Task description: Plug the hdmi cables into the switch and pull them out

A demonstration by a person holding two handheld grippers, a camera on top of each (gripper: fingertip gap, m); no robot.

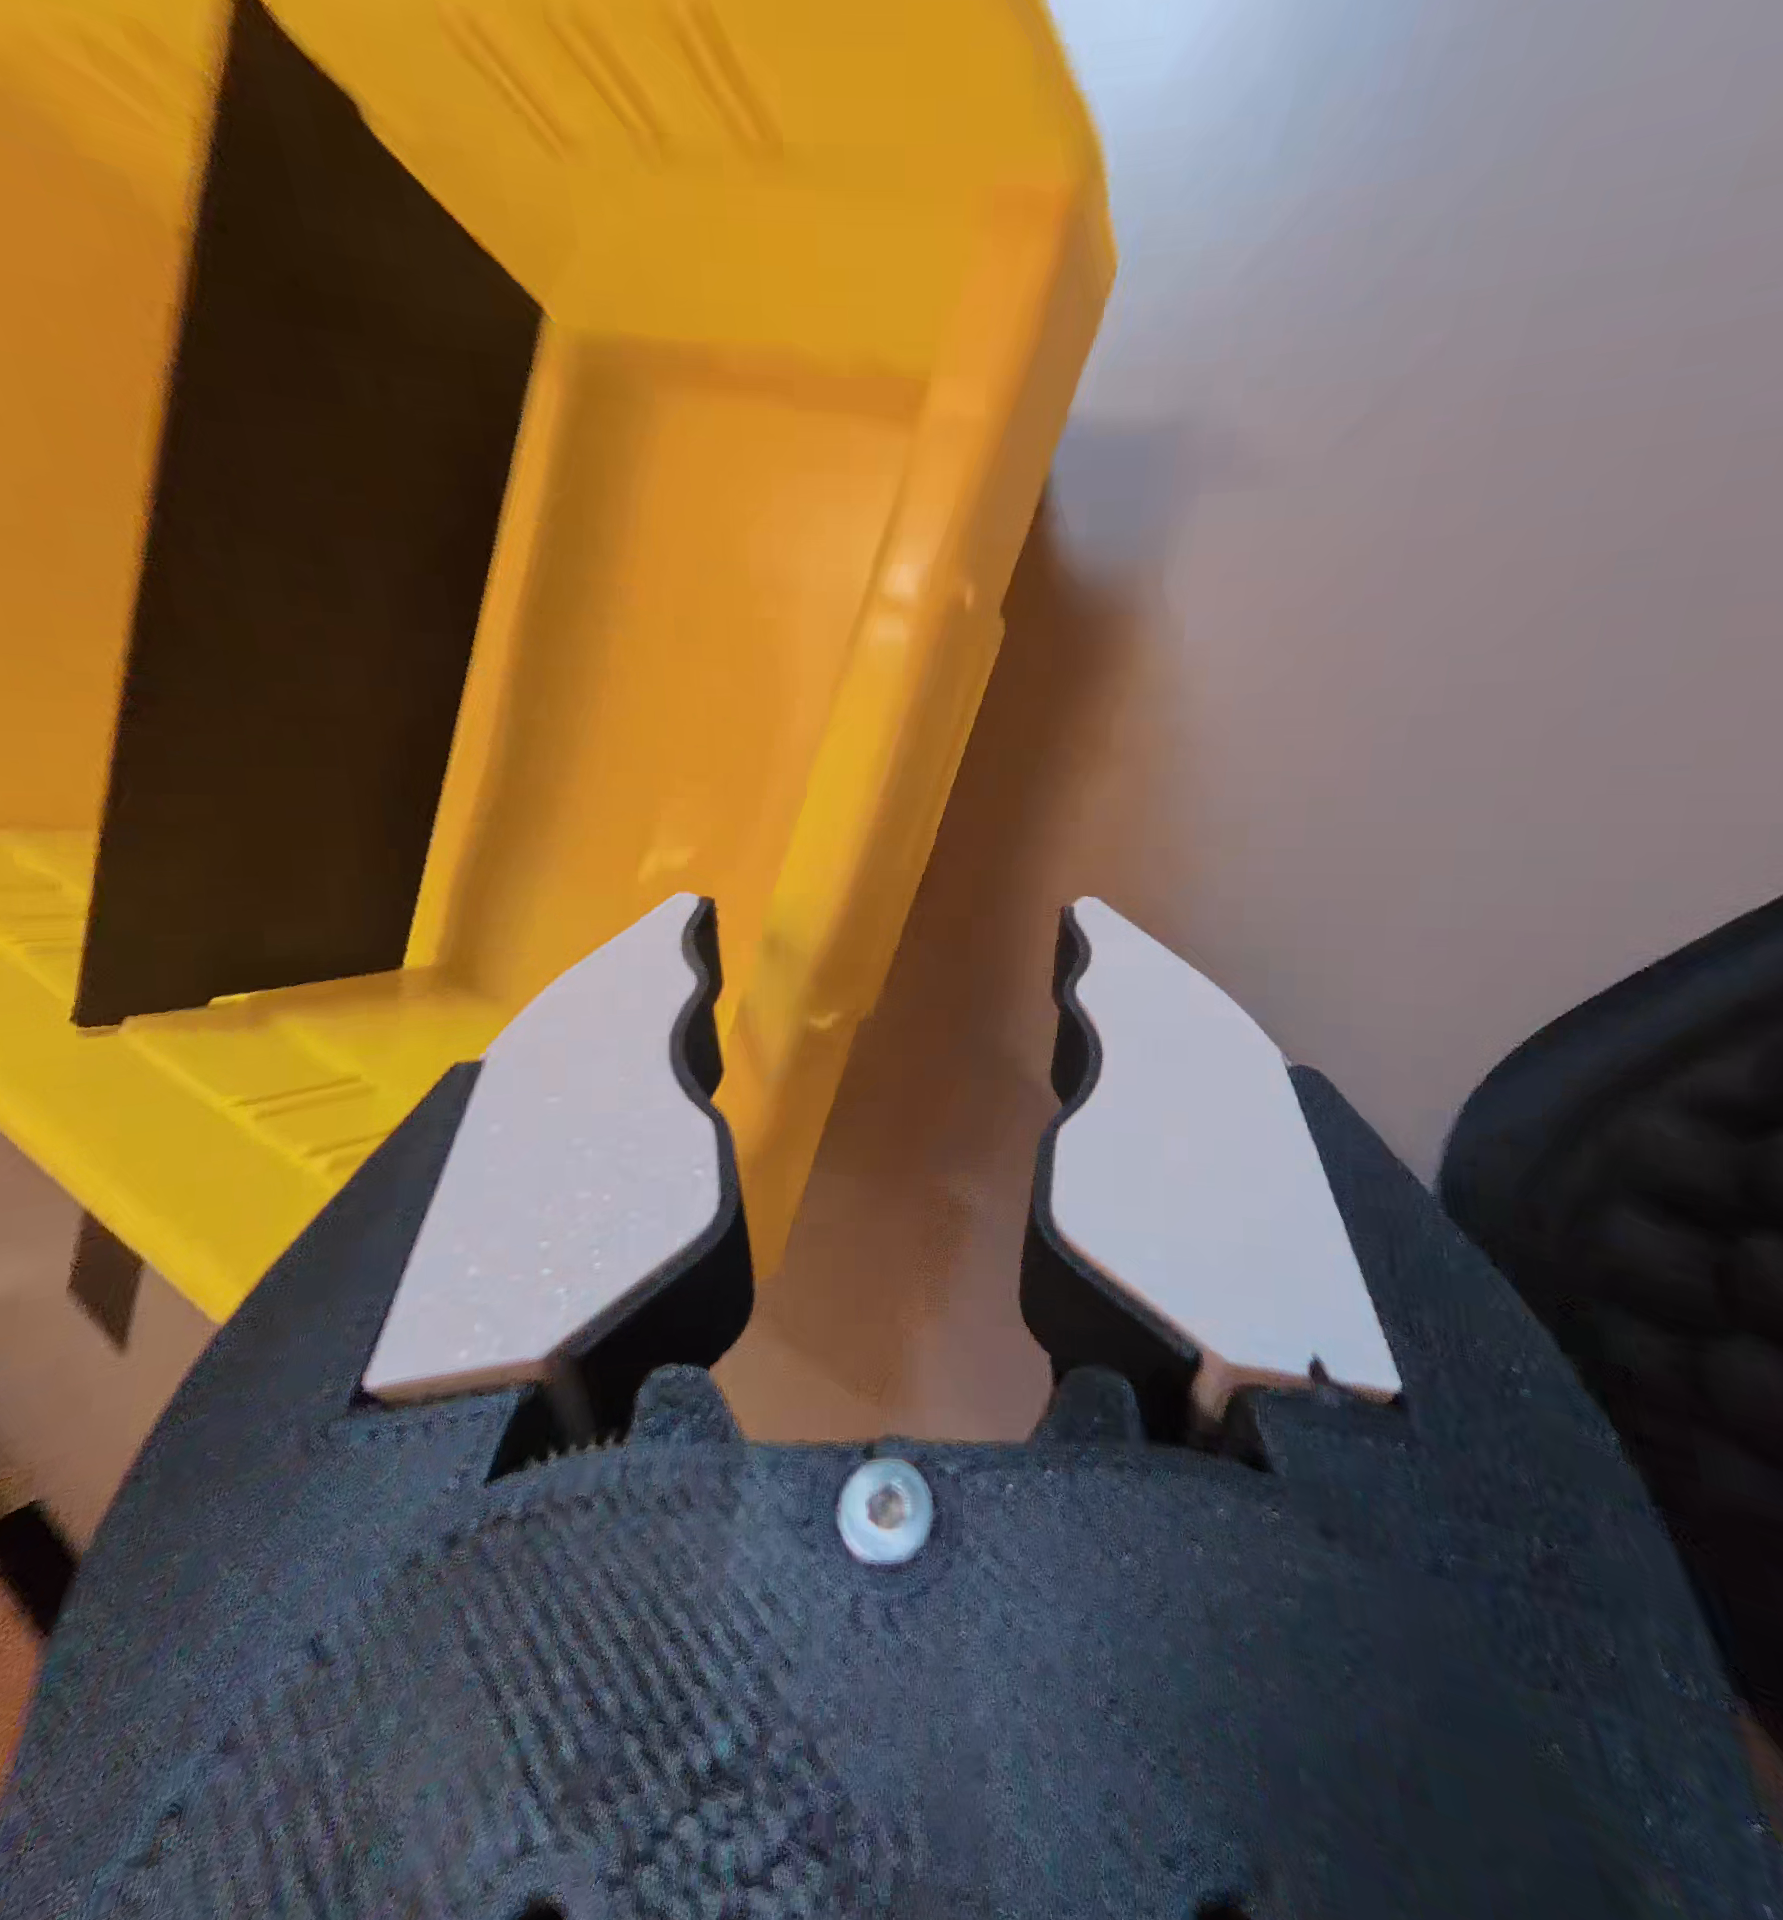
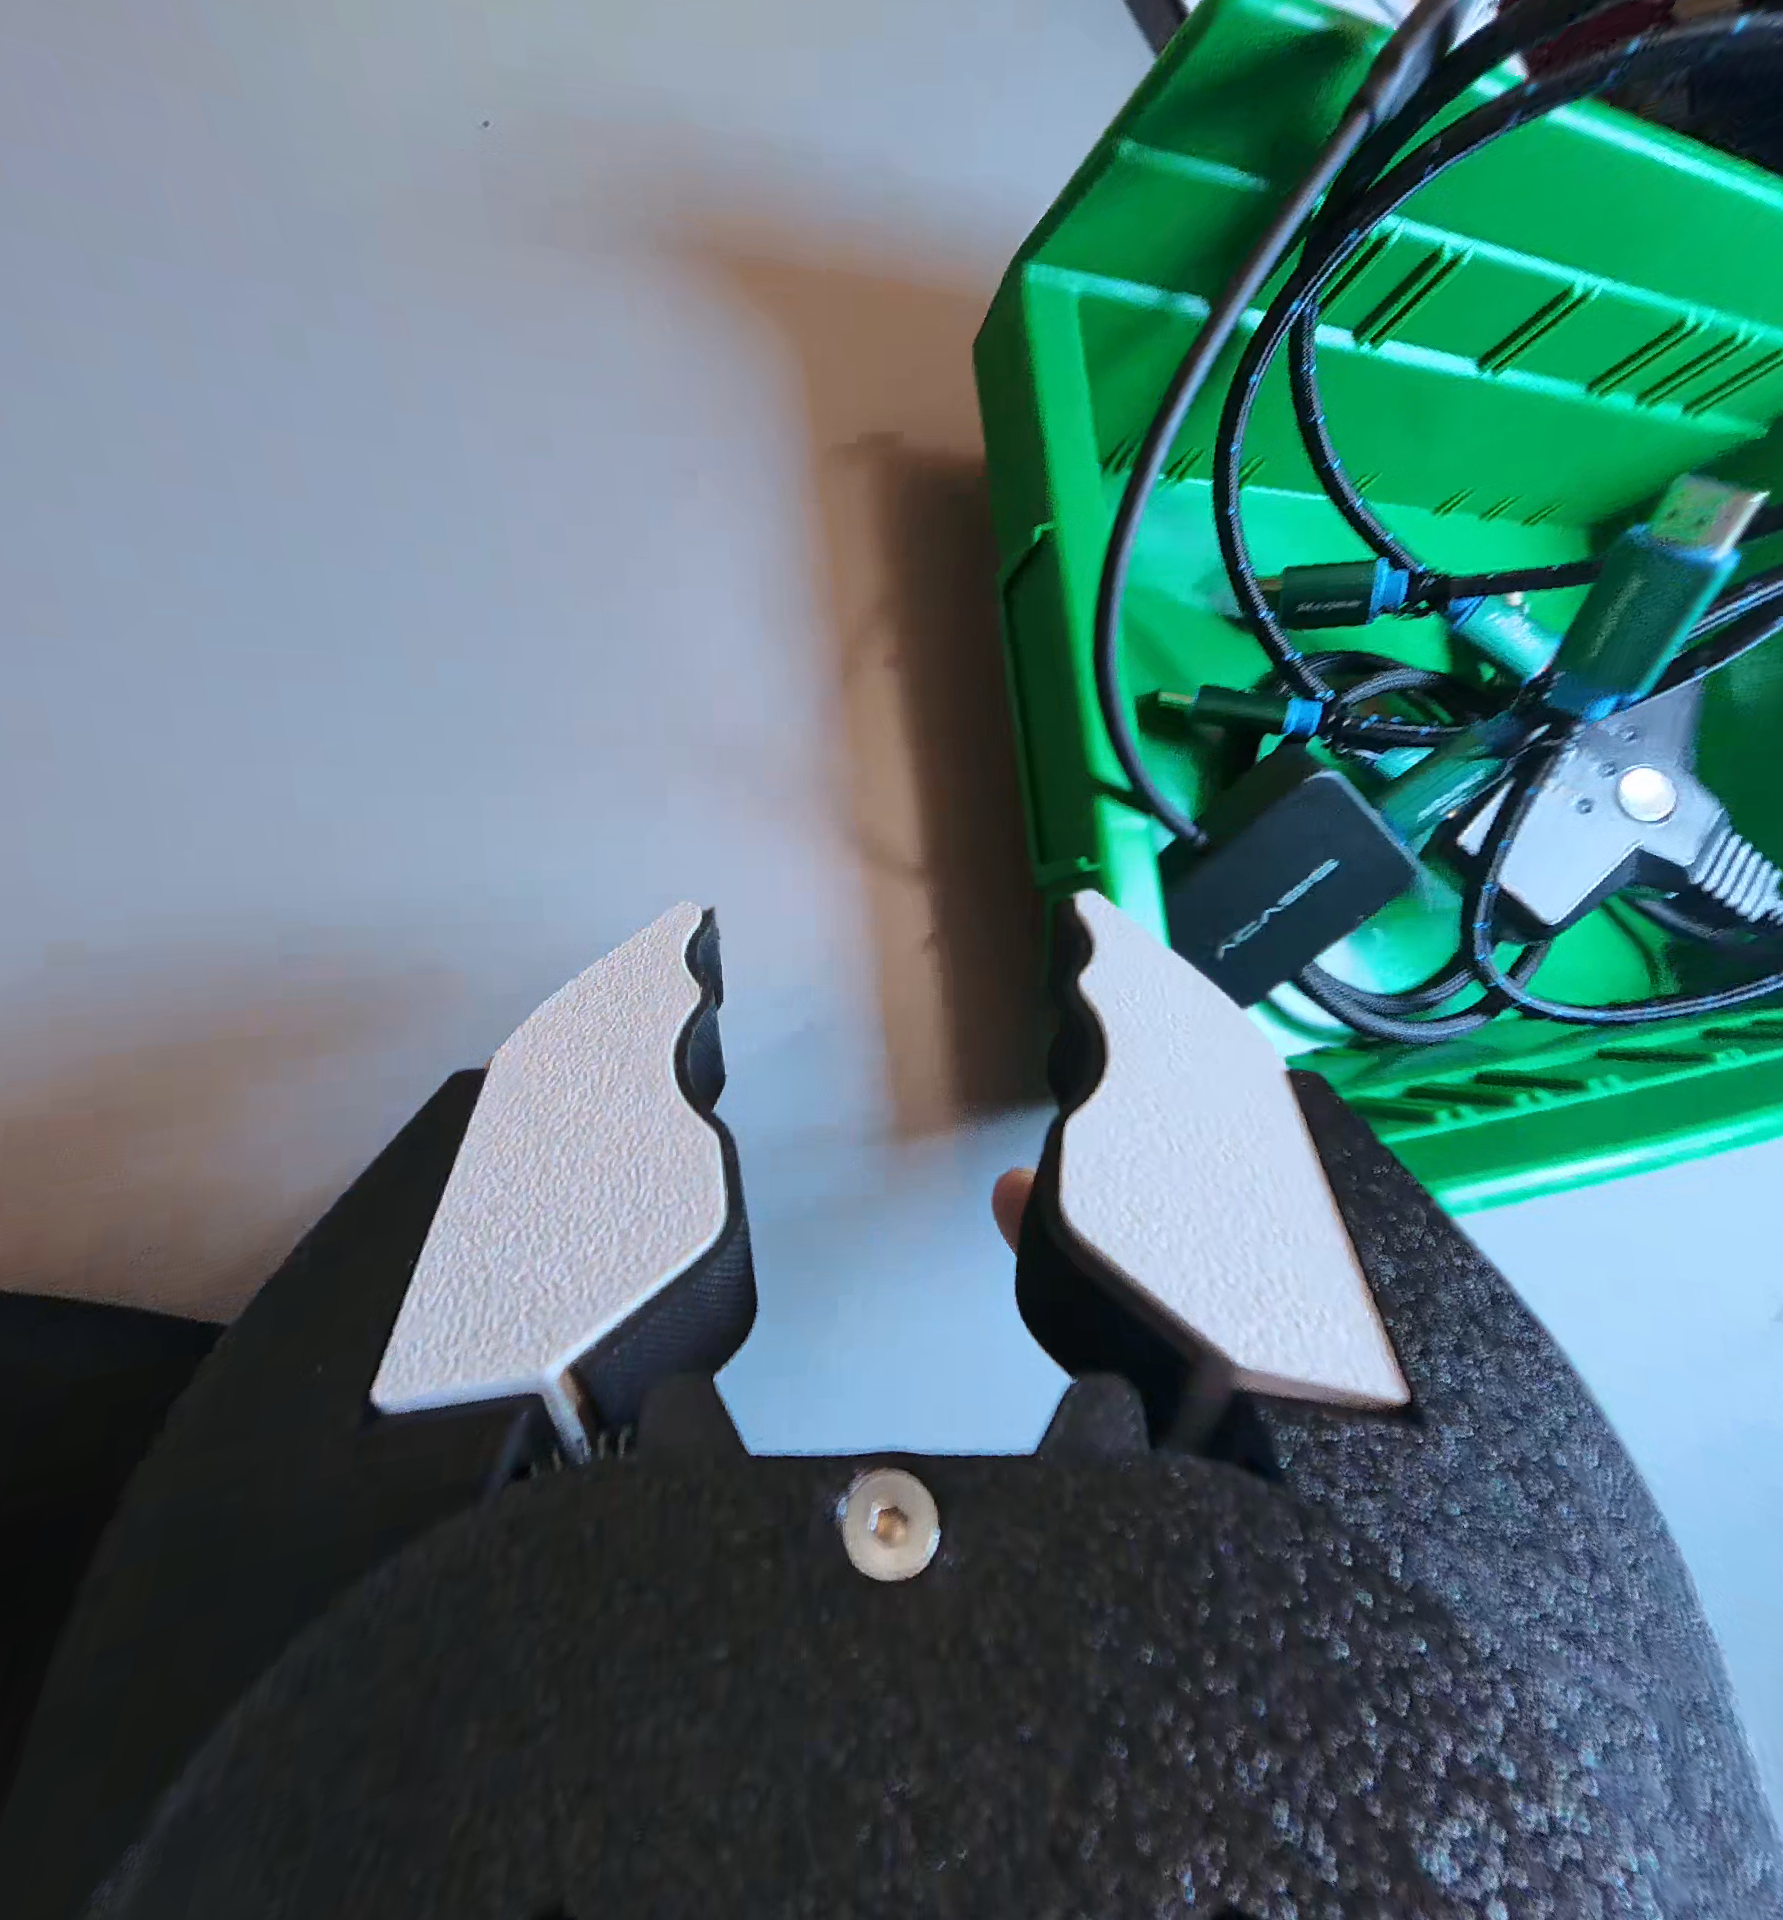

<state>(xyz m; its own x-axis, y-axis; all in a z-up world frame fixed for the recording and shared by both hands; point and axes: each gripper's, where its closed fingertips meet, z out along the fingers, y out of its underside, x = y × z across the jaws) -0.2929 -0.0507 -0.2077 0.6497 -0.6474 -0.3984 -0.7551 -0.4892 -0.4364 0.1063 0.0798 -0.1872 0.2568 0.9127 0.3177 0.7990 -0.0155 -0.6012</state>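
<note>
Over the pale table (image 2: 347, 468), the right gripper (image 2: 889, 925) hovered with its jaws open and nothing between them. Just beyond its right finger stood a green bin (image 2: 1074, 520), and inside it lay a tangle of dark braided cables (image 2: 1271, 436) with blue-banded plugs, one plug (image 2: 1645, 613) raised toward the bin's far side. Among them rested a small black box (image 2: 1292, 883) and a grey switch (image 2: 1614, 821) with a round silver button, wires running from it. The left gripper (image 1: 889, 920) also had its jaws open and empty, pointing at the near corner of a yellow bin (image 1: 866, 520) that held a dark flat panel (image 1: 305, 582) leaning inside. A black woven object (image 1: 1676, 1299) sat at the right edge of the left wrist view.
</note>
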